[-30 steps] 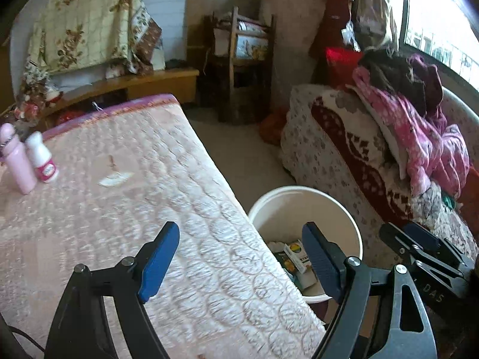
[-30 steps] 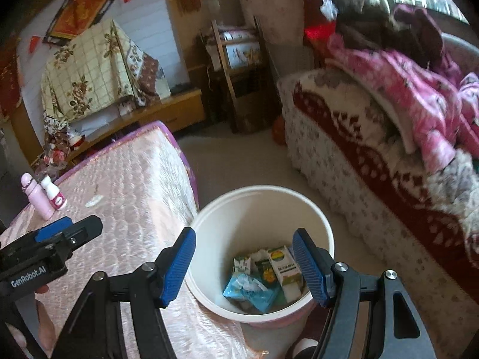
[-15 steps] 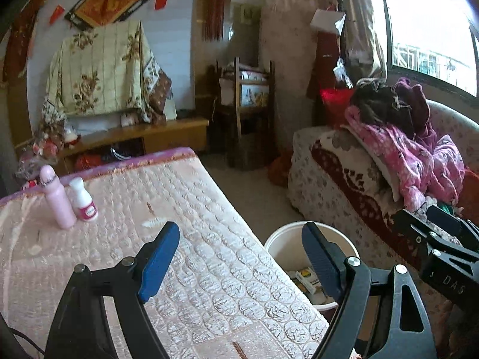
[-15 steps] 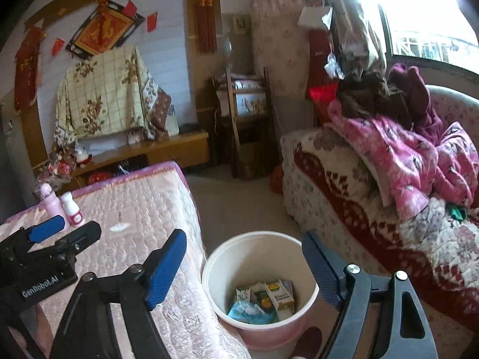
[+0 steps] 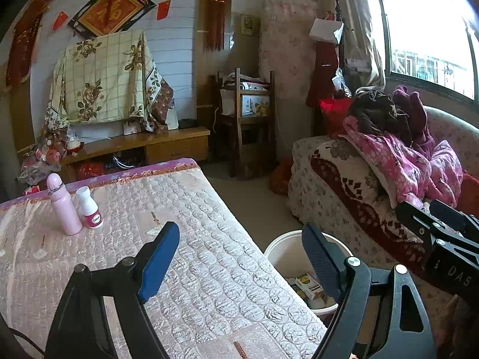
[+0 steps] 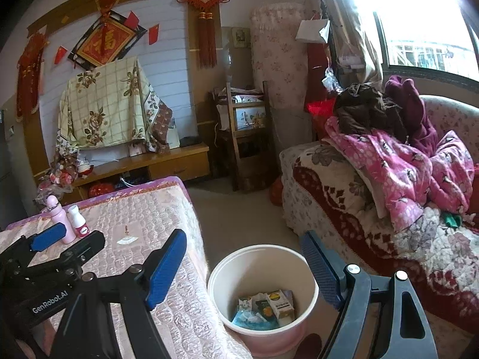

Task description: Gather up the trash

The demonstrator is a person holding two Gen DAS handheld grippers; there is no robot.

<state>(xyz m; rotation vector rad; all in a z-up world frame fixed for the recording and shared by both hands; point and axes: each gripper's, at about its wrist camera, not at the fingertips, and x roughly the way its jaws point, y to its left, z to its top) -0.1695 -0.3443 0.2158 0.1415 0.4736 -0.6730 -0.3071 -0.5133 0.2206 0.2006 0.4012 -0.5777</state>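
Both my hands went up, so the bucket looks smaller, low in the frame; trash lies inside. My left gripper and right gripper are wide open, holding nothing.

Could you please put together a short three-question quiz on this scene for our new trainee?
1. True or false: the left gripper is holding a piece of trash.
2. Where do the cartons and wrappers lie?
A. on the table
B. in the white bucket
C. on the sofa
3. Fill in: beside the pink bottle on the quilted table cover stands a small ____ bottle with a pink label.

Key: 1. False; both it and the right gripper have their jaws apart with nothing between them. 2. B. 3. white.
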